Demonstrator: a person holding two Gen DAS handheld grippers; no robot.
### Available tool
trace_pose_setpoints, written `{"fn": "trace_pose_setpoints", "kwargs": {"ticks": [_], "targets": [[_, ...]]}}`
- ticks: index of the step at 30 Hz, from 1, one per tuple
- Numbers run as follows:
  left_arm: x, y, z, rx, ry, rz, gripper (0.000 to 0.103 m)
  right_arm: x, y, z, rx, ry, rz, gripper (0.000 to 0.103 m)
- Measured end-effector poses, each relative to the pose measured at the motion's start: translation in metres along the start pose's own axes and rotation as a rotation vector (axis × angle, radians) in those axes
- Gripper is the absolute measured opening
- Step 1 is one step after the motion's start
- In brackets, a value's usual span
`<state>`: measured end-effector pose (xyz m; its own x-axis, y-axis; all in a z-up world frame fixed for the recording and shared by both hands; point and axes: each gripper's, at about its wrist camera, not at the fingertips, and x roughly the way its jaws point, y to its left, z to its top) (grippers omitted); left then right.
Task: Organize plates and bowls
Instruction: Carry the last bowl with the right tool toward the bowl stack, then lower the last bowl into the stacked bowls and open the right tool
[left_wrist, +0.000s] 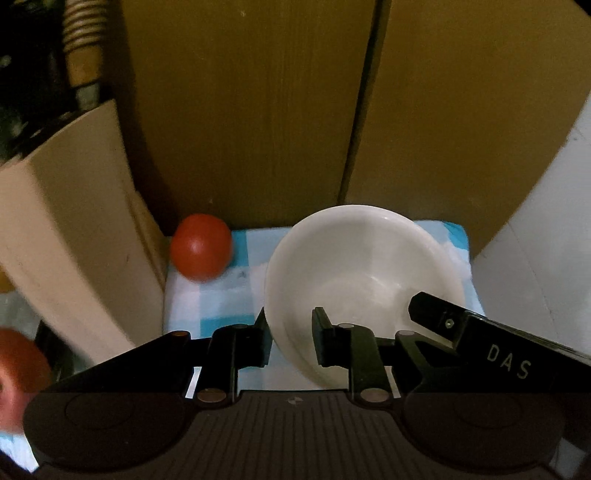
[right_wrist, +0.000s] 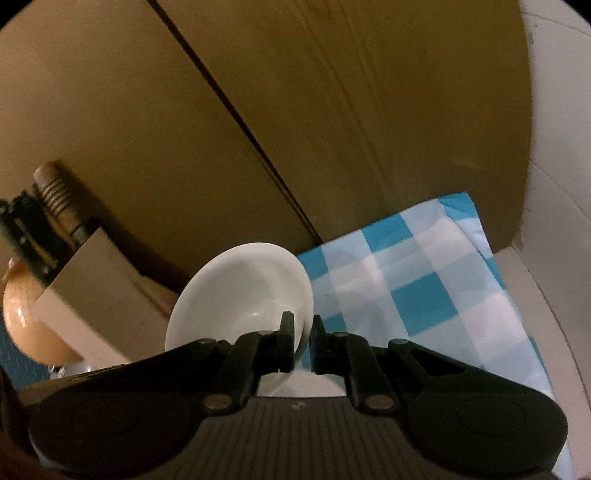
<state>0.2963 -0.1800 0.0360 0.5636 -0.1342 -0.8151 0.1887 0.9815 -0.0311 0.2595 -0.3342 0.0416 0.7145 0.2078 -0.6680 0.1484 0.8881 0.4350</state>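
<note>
A white bowl (left_wrist: 362, 251) is lifted and tilted over a blue-and-white checked cloth (left_wrist: 218, 295). My left gripper (left_wrist: 291, 332) is shut on the bowl's near-left rim, one finger outside the wall and one inside. From the right, a black finger (left_wrist: 439, 317) of my right gripper reaches into the bowl. In the right wrist view the same bowl (right_wrist: 240, 288) stands on edge to the left, and my right gripper (right_wrist: 302, 336) pinches its thin rim between nearly closed pads. The checked cloth (right_wrist: 424, 277) lies beyond it.
A red tomato (left_wrist: 201, 245) sits on the cloth's far-left corner, and another red round thing (left_wrist: 18, 365) shows at the lower left. A beige box (left_wrist: 74, 221) stands on the left. Brown cardboard panels (left_wrist: 258, 110) close the back. An amber round object (right_wrist: 26, 325) sits left of the box.
</note>
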Motion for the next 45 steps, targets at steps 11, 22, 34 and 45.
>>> {"fn": "trace_pose_setpoints", "kwargs": {"ticks": [11,22,34,45], "targets": [[-0.024,0.0,-0.038,0.007,0.021,-0.005,0.033,-0.023,0.0,-0.047,0.006,0.025,-0.011,0.011],[-0.006,0.008,-0.062,-0.026,0.07,-0.026,0.032,-0.012,-0.001,-0.062,-0.006,0.051,-0.048,0.011],[0.003,0.033,-0.069,-0.102,0.078,-0.085,0.035,-0.008,-0.013,-0.065,0.04,0.033,-0.044,0.024],[-0.012,0.03,-0.082,-0.045,0.023,-0.064,0.058,-0.006,-0.018,-0.075,0.027,0.05,-0.074,0.026]]}}
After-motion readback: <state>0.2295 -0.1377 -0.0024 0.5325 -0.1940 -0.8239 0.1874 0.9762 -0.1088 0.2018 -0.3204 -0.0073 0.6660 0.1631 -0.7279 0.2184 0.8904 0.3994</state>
